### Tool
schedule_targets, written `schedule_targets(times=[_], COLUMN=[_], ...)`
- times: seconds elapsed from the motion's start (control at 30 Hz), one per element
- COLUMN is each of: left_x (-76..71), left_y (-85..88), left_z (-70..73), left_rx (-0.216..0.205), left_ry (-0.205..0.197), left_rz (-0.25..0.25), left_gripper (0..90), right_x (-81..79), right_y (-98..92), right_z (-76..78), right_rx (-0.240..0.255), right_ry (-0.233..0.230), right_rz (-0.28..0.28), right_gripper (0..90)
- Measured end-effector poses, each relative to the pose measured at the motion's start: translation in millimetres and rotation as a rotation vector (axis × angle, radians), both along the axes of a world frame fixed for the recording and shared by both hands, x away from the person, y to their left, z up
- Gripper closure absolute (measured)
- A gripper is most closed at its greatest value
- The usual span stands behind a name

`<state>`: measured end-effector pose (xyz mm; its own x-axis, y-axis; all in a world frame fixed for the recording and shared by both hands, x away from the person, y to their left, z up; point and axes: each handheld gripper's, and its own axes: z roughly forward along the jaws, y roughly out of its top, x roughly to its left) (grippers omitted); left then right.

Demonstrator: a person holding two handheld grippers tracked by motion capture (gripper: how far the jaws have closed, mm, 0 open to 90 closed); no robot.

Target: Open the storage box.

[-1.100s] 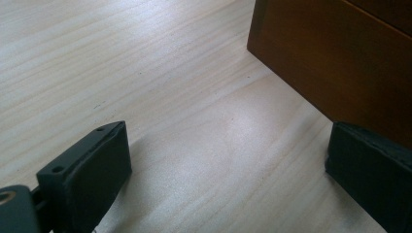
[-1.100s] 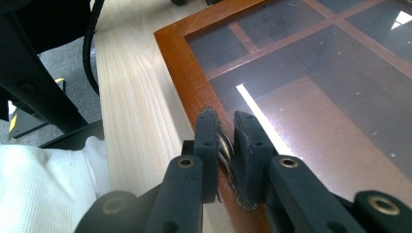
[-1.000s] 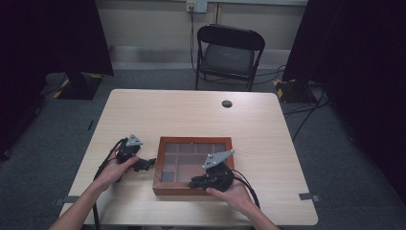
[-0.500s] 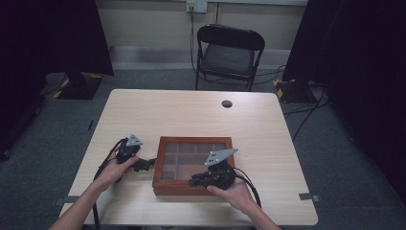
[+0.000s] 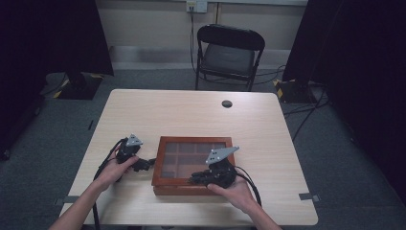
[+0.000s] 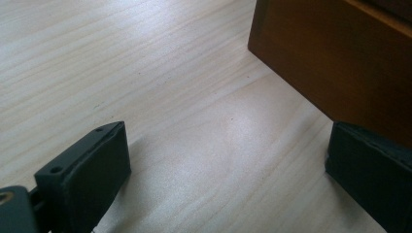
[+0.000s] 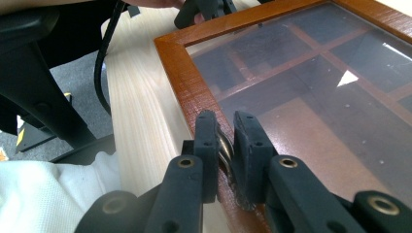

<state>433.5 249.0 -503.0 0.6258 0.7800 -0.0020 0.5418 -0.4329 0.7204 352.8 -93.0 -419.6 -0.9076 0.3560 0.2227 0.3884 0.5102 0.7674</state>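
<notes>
A folding chair (image 5: 229, 53) stands past the far edge of the table (image 5: 191, 112), and a small dark round cap (image 5: 227, 103) sits in the tabletop near that edge, well apart from everything else; cables (image 5: 306, 108) trail over the floor to the right; the far half of the table is bare wood, as is a strip at the right of the box.

The wooden box (image 5: 191, 165) lies on the near half of the table, a little left of centre, its glass lid (image 7: 311, 87) down over dark square compartments; what lies in them cannot be told.

The left gripper (image 5: 145, 164) rests low on the table just beside the box's left side, held by the left hand (image 5: 115, 170), forearm coming in from the bottom left; in the left gripper view its jaws stand wide apart, released, with bare wood between them, and one jaw sits against the box's side wall (image 6: 340, 63).

The right gripper (image 5: 197, 180) lies over the box's near edge, right hand (image 5: 234, 189) behind it; in the right gripper view its jaws are clenched on a small metal latch (image 7: 224, 148) at the lid's front frame, the left gripper farther off at the top.
</notes>
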Motion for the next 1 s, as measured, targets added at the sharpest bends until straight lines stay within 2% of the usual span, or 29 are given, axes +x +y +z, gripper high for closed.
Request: schedule_targets(times=[0.37,0.4,0.63,0.83,1.0], left_x=[0.0,0.2,0.2,-0.2,-0.3], left_y=[-0.1,0.4,0.6,-0.2,0.3], left_z=[0.0,0.3,0.4,-0.1,0.1], left_rx=[-0.001,0.008,0.010,-0.003,0.006], left_ry=[0.000,0.001,0.002,0.002,0.002], left_rz=[0.001,-0.005,-0.007,0.001,-0.005], left_gripper=[1.7,1.7,1.7,1.7,1.8], right_x=[1.0,1.2,4.0,6.0,7.3], right_y=[-2.3,-2.7,-7.7,-6.7,-6.7], right_z=[8.7,9.6,22.2,27.5,30.1], right_rx=[0.021,0.025,0.043,0.043,0.046], right_ry=[-0.010,-0.012,-0.014,-0.015,-0.015], right_rz=[-0.012,-0.012,-0.018,-0.017,-0.016], right_gripper=[81.0,81.0,81.1,81.1,81.2])
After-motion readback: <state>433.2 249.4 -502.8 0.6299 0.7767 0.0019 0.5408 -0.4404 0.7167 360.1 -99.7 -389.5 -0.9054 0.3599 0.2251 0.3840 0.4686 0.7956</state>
